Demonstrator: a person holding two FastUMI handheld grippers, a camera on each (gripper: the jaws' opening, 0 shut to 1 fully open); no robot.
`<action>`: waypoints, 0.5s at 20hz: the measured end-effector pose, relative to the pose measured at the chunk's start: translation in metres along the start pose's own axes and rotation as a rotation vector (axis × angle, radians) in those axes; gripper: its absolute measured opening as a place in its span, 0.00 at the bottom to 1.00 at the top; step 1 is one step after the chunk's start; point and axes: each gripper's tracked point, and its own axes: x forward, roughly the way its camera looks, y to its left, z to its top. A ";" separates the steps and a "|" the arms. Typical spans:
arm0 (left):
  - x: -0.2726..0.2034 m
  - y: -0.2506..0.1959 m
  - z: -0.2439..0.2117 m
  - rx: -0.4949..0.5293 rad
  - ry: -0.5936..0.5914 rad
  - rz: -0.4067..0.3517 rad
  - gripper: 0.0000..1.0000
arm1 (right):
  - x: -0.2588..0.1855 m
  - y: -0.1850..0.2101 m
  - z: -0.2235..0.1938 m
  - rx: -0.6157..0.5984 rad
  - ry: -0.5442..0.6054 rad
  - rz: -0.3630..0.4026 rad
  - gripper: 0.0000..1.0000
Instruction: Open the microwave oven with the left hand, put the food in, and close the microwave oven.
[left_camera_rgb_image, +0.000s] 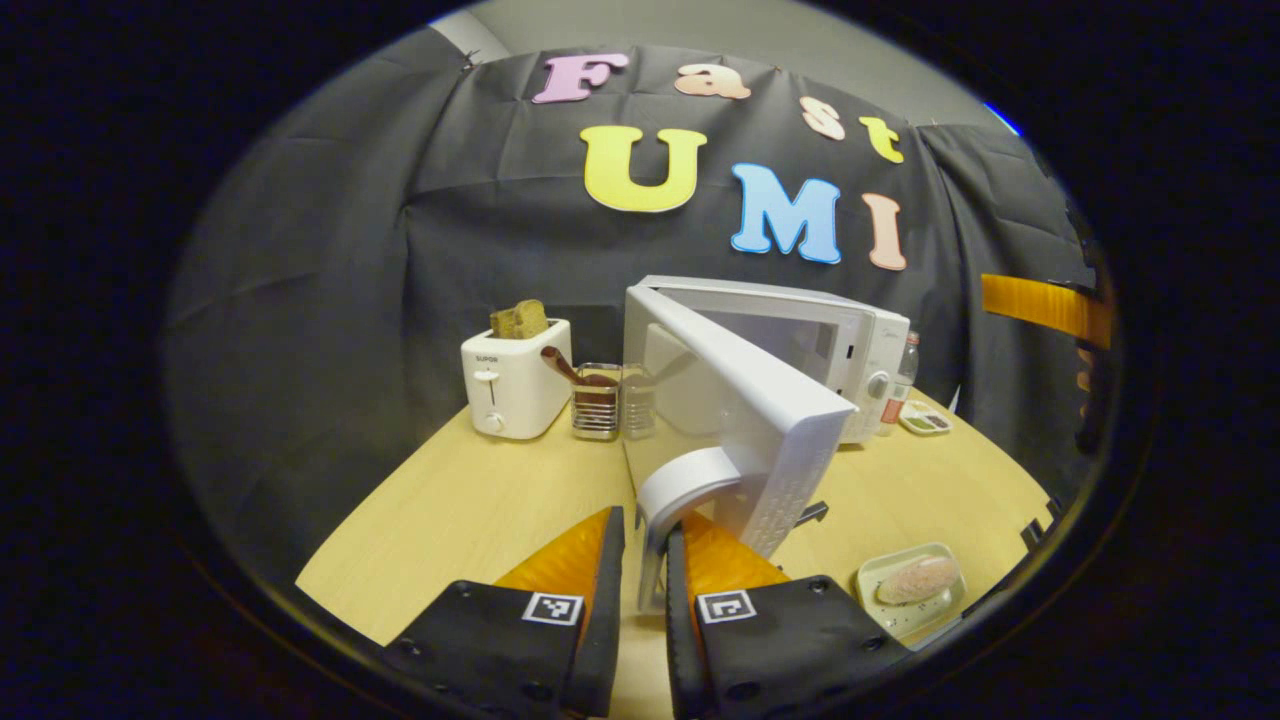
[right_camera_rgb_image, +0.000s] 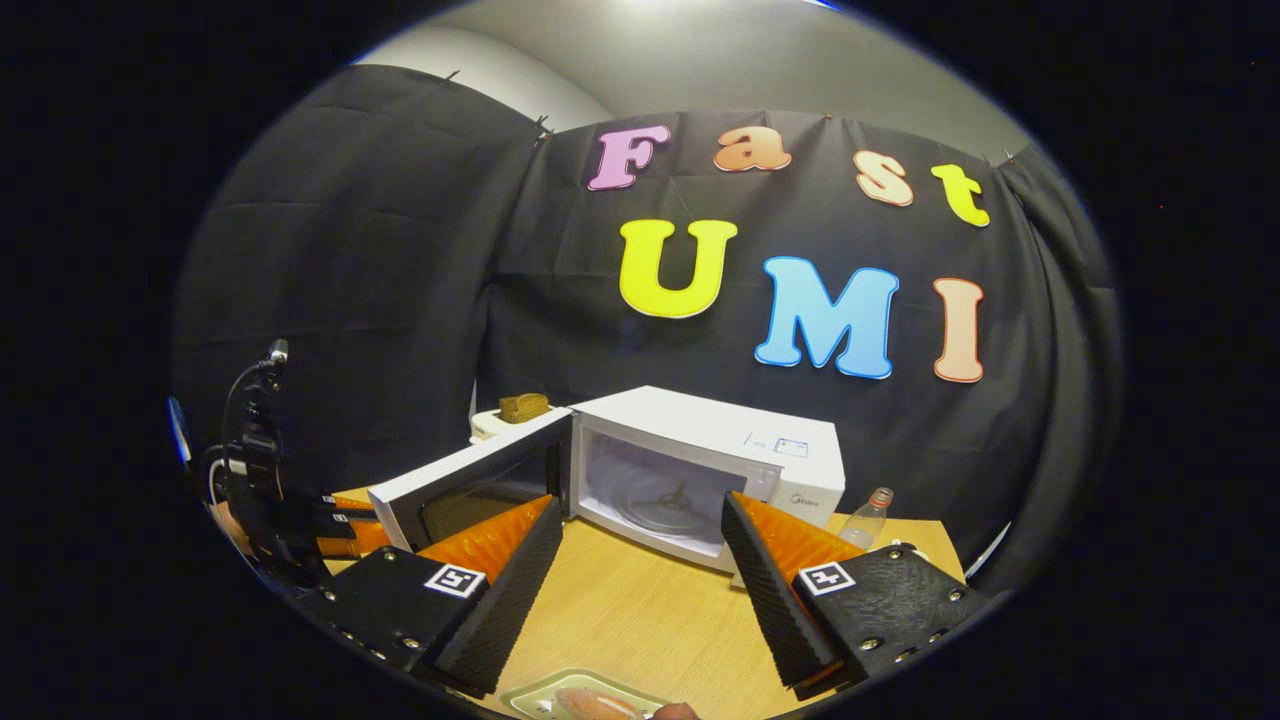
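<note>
The white microwave stands at the back of the table with its door swung wide open. My left gripper is shut on the door's curved white handle, whose lower end runs between the two fingers. The food, a pinkish lump on a pale rectangular plate, lies on the table to the right of the door. In the right gripper view my right gripper is open and holds nothing, above the plate. Beyond it is the microwave's open cavity. The left gripper shows at the door.
A white toaster with bread in it stands at the back left of the wooden table. A glass holder with utensils is beside it. A bottle and a small dish sit right of the microwave.
</note>
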 end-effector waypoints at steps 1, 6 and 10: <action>-0.002 0.006 0.000 0.003 -0.003 0.007 0.28 | 0.003 0.011 -0.010 0.004 0.038 0.044 0.98; -0.021 0.035 -0.008 0.031 -0.014 0.086 0.75 | 0.004 0.021 -0.062 -0.096 0.244 0.160 0.98; -0.053 0.040 -0.006 0.034 -0.030 0.173 1.00 | 0.000 0.030 -0.116 -0.151 0.417 0.313 0.98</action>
